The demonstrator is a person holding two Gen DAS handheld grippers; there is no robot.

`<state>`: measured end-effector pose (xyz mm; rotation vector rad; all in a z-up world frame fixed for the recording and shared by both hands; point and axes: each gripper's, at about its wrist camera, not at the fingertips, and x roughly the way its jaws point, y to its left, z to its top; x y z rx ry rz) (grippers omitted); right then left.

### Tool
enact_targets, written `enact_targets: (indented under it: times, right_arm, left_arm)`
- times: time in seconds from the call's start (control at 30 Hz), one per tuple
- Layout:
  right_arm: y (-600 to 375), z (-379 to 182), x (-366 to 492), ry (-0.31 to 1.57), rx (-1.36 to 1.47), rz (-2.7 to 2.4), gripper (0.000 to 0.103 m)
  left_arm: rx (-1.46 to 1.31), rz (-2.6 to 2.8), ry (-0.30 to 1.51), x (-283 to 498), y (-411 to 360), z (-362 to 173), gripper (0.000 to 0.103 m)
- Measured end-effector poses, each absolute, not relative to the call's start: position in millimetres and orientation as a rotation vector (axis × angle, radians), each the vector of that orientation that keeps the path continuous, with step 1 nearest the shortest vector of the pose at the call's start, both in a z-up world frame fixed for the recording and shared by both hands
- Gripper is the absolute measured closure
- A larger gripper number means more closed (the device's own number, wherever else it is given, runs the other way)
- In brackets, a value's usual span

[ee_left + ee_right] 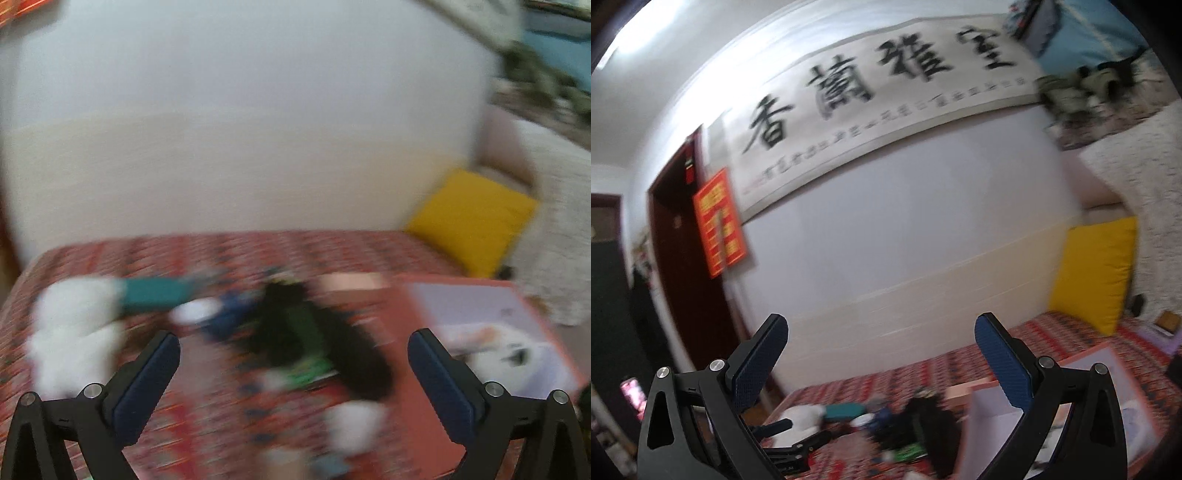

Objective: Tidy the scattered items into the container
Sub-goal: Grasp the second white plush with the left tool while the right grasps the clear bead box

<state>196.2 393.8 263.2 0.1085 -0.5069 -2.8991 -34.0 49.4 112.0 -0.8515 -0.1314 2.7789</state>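
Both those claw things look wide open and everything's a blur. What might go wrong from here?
The left view is smeared, so the left gripper may close beside the black fluffy item instead of on it. Items lie packed together: a grab there might also catch the green packet. The right gripper points mostly at the wall, away from the pink box.

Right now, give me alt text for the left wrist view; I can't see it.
Blurred by motion: the open, empty left gripper hovers over a red patterned cloth scattered with a black-and-green item, white pieces and a teal object. A pink-rimmed box lies right, a yellow cushion behind.
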Motion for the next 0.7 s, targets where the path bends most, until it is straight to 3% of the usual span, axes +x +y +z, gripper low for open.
enact_targets:
  times: [0.1,0.3,0.47,0.6,0.7]
  right_arm:
    - [349,254,168,-0.463,0.215,-2.804,0.000]
    - [233,179,78,-0.296,0.617,-2.656,0.000]
    - [159,97,-8,-0.200,0.951,-2.531,0.000]
    - [149,12,-83,-0.323,1.320,-2.452,0.000]
    - [142,-39,-112,-0.307,1.486,-2.430,0.000]
  left_arm:
    - [-0.963,2.892,-0.158,-46,-19,84,0.001]
    - [-1.181,2.967,-0.341,-111,-111,38,0.001]
    - [-1.327,2.903,-0.372,-173,-129,1,0.001]
    - [-1.401,2.877,-0.376,-210,-135,-28,0.001]
    - [-1.432,2.856,-0.407,-227,-138,-42,0.001]
